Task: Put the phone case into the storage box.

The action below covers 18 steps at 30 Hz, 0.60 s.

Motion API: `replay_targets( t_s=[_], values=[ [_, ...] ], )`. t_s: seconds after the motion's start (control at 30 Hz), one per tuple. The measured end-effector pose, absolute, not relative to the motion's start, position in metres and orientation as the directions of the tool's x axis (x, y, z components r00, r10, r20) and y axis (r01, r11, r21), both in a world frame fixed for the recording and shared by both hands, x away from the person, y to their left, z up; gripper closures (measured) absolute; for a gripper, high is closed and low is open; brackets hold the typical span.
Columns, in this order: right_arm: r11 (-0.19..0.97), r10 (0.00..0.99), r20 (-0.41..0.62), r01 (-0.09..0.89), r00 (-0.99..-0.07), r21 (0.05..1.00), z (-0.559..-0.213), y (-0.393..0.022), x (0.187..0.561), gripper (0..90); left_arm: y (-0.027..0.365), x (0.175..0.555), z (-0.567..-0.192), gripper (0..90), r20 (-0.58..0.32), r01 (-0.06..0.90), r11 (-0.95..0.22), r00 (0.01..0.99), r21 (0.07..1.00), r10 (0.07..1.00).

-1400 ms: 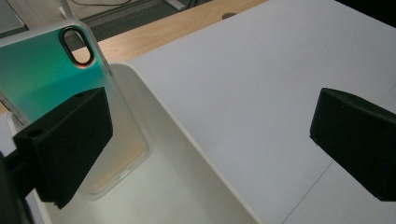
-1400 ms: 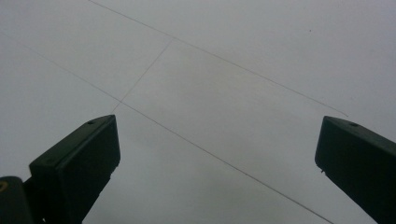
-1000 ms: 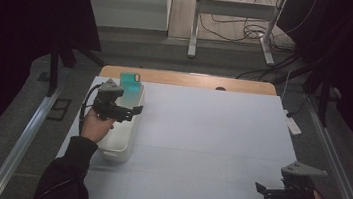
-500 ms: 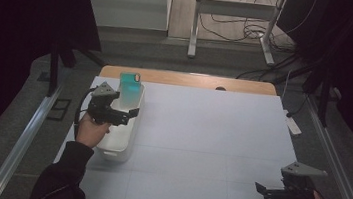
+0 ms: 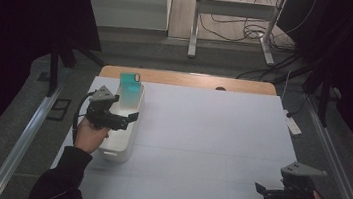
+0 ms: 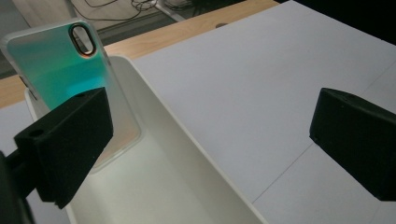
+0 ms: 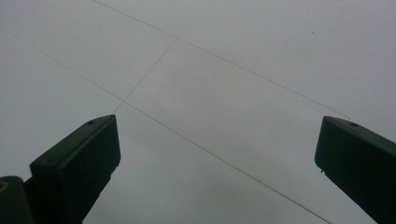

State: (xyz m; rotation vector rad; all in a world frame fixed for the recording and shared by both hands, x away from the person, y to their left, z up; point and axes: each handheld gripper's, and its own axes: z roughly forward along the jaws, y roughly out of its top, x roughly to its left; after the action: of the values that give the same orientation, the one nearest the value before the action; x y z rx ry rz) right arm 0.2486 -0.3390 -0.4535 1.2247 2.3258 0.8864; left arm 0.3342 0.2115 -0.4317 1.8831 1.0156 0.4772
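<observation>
We saw a white sheet (image 5: 211,133) covering the wooden table (image 5: 192,79), whose far edge stayed bare; cables (image 5: 233,23) lay on the floor beyond that edge.

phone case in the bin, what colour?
Teal-green, shading iridescent, with a clear rim; the phone case leans against the white bin's end wall. Left gripper view shows it best.

We see a white table top (image 5: 201,132) with thin seam lines and a wooden far edge, and a white bin (image 5: 122,141) sits on its left side.
</observation>
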Motion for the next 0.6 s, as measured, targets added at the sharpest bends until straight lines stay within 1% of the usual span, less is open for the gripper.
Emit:
replay_targets(
  t_s=[0.6],
  values=[
    [0.431, 0.829, -0.033, 0.600, -0.559, 0.674, -0.454, -0.338, 0.248, 0.3, 0.213, 0.317, -0.432, 0.0, -0.105, 0.466, -0.230, 0.588, 0.855, 0.802]
  ],
)
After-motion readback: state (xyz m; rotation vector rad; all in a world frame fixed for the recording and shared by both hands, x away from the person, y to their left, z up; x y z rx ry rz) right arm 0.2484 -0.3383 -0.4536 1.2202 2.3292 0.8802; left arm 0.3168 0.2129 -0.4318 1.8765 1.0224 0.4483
